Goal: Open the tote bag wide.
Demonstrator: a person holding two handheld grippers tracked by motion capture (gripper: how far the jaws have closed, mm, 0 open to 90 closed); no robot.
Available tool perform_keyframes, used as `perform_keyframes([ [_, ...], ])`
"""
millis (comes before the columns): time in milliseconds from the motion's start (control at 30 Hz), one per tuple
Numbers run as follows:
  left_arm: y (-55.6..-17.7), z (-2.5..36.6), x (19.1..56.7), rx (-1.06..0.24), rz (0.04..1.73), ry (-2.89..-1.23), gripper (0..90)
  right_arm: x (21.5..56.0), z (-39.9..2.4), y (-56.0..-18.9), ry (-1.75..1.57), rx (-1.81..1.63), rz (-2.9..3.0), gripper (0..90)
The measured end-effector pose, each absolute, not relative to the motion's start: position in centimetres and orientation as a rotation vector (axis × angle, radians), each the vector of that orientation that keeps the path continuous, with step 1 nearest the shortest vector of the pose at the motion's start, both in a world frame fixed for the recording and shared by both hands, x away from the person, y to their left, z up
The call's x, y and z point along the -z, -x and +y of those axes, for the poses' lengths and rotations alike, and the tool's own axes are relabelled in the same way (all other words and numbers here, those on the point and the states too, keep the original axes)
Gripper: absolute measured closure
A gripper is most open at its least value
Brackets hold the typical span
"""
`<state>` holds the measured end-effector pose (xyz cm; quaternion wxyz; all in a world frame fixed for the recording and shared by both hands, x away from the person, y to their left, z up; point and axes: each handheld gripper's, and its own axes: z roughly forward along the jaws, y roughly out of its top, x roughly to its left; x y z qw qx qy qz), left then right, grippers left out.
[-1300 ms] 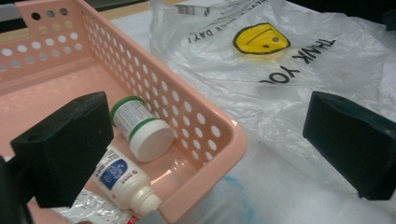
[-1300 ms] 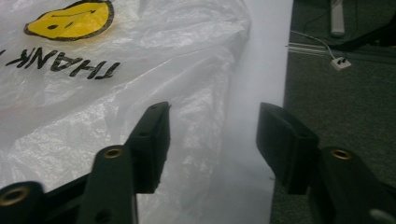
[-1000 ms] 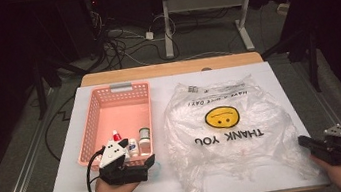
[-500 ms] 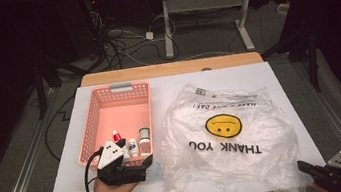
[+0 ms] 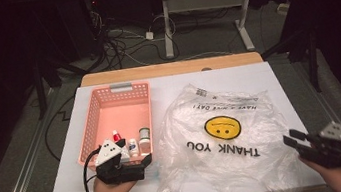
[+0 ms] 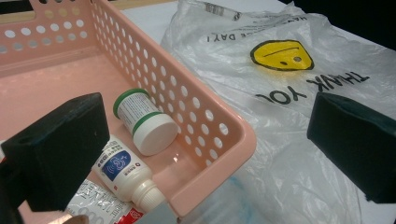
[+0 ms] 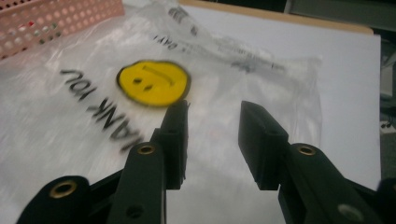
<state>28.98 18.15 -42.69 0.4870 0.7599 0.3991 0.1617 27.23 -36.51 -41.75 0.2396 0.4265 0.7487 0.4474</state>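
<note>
A clear plastic bag [image 5: 223, 129] with a yellow smiley and "THANK YOU" lies crumpled on the white table. My right gripper [image 5: 289, 139] hovers at its near right edge. Its jaws have just been opening and stand apart, nothing between them, over the bag [image 7: 154, 84] in the right gripper view [image 7: 212, 109]. My left gripper [image 5: 131, 157] is wide open, straddling the near right corner of the pink basket [image 5: 117, 91]. Inside the basket lie a green-capped white bottle [image 6: 144, 121], a blue-labelled bottle [image 6: 123, 170] and a red-and-white tube [image 6: 102, 207].
The white table top [image 5: 267, 77] has a wooden strip along its far edge. Beyond it are a dark floor, cables and the legs of another desk [image 5: 168, 20]. The far half of the basket holds nothing.
My right gripper dipped toward the bottom edge of the high view, then rose again, and its jaws now stand apart. The bag's near right side shifted. The left gripper stayed put.
</note>
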Motion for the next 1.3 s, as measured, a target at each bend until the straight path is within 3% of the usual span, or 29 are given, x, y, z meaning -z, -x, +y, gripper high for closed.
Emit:
perform_keyframes([
  [167,-28.9,18.3,42.7,-0.4,0.966,-1.846,0.0,40.8,-34.8,-32.5,-1.153,-1.202,2.058,61.7],
  [200,-29.0,18.3,42.7,-0.401,0.967,-1.846,0.0,40.7,-33.7,-35.4,-1.16,-1.185,2.068,61.1],
  [300,-29.0,18.4,42.7,-0.397,0.968,-1.842,0.0,40.9,-32.3,-38.9,-1.174,-1.156,2.083,61.0],
  [567,-29.1,18.6,42.9,-0.386,0.975,-1.838,0.0,42.7,-28.8,-46.2,-1.181,-1.056,2.176,61.6],
  [833,-29.0,18.6,42.9,-0.38,0.971,-1.83,0.0,45.7,-27.7,-49.0,-1.207,-0.954,2.268,66.1],
  [1067,-28.7,18.4,42.5,-0.391,0.954,-1.826,0.0,47.0,-28.0,-49.7,-1.233,-0.879,2.294,89.8],
  [1300,-28.6,18.1,42.5,-0.359,0.951,-1.817,0.0,45.9,-29.1,-50.2,-1.245,-0.905,2.204,90.0],
])
